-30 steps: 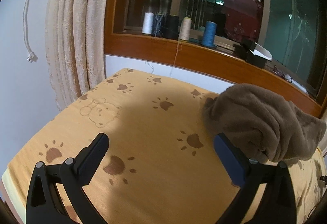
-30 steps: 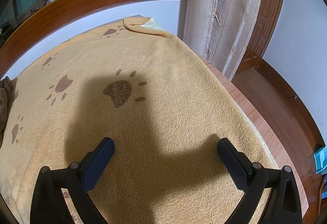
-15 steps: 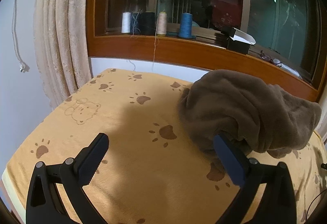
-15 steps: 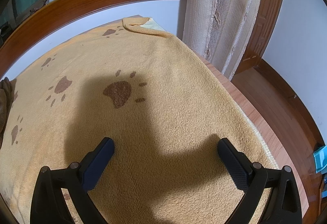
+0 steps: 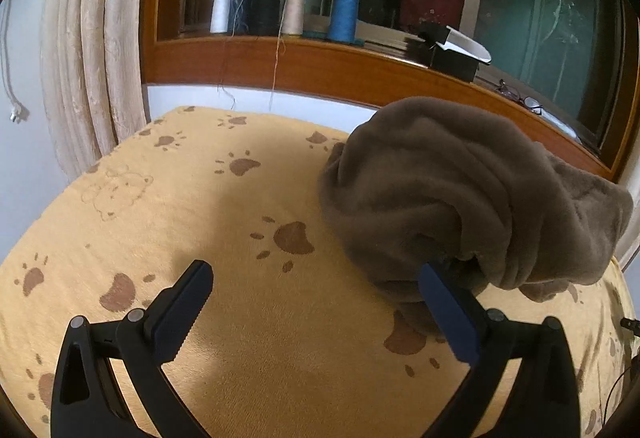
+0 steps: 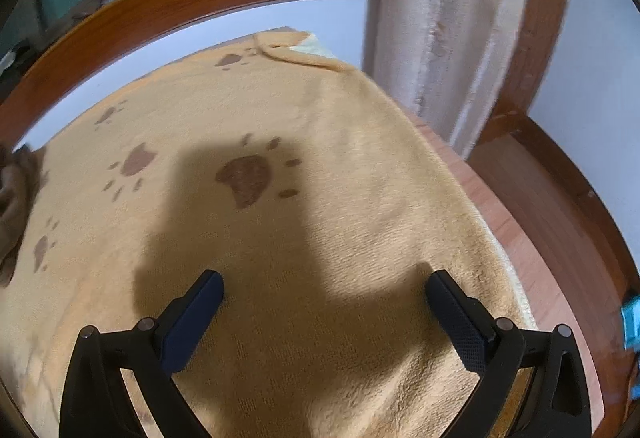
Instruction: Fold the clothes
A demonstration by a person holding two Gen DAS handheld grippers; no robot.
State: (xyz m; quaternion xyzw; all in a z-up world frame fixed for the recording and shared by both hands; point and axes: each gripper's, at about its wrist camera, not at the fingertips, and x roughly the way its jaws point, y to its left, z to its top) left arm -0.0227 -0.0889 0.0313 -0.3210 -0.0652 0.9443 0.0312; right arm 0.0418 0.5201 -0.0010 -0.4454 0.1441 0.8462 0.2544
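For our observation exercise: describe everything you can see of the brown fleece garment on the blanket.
The brown fleece garment is a plush, matte, deeply creased heap, unfolded, lying bunched on the orange paw-print blanket below the wooden window sill. The open left gripper has one finger at its near edge; contact is unclear.

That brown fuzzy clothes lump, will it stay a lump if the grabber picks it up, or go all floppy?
Probably floppy: the brown garment lies in soft, rumpled folds, so it should droop and unroll when lifted. Its plush pile looks easy to pinch, not slippery. It seems bulky yet fairly light, though that is hard to judge.
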